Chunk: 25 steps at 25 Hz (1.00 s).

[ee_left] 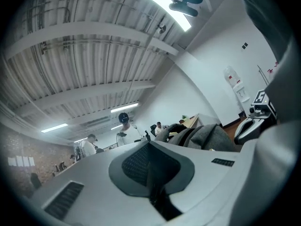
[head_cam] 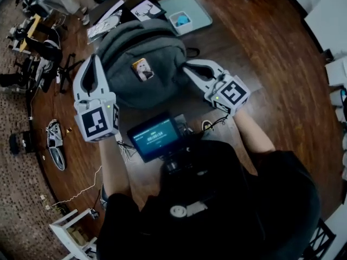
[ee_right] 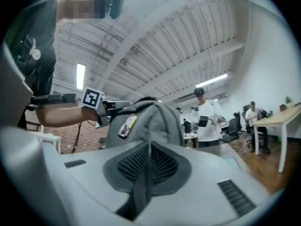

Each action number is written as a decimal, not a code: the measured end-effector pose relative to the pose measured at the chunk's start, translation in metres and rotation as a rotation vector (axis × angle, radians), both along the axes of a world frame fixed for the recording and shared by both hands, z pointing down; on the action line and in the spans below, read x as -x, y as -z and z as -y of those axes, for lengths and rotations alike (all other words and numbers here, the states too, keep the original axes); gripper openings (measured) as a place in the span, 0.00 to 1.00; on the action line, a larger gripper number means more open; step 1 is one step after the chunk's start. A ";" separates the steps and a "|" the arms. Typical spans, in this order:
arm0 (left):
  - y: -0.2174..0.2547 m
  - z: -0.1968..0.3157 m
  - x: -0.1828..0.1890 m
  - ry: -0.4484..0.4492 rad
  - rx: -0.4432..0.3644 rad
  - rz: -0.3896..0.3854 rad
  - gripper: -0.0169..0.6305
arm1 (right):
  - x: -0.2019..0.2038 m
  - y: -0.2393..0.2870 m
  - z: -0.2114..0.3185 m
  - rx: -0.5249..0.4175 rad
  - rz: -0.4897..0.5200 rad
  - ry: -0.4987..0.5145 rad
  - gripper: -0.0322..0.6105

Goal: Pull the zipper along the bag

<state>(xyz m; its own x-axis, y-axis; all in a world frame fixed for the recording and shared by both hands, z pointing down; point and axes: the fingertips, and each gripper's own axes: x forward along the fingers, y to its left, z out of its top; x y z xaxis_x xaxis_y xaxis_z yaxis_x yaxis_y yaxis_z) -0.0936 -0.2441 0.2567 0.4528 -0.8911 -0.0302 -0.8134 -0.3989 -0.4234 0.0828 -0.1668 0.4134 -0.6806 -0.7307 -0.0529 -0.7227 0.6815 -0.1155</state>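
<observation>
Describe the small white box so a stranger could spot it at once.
Find the big grey backpack. Just beyond its top lies a pale teal mat. The white box sits at its near edge, the only thing holding something blue.

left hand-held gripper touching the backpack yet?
Cannot tell. Head view: left hand-held gripper tips meet the backpack outline, no gap or contact plain. Left gripper view: jaws shut, empty, backpack off right.
</observation>
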 end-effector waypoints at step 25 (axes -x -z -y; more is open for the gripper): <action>0.001 -0.011 0.003 0.019 0.114 0.010 0.03 | -0.012 -0.136 0.069 0.039 -0.354 -0.054 0.26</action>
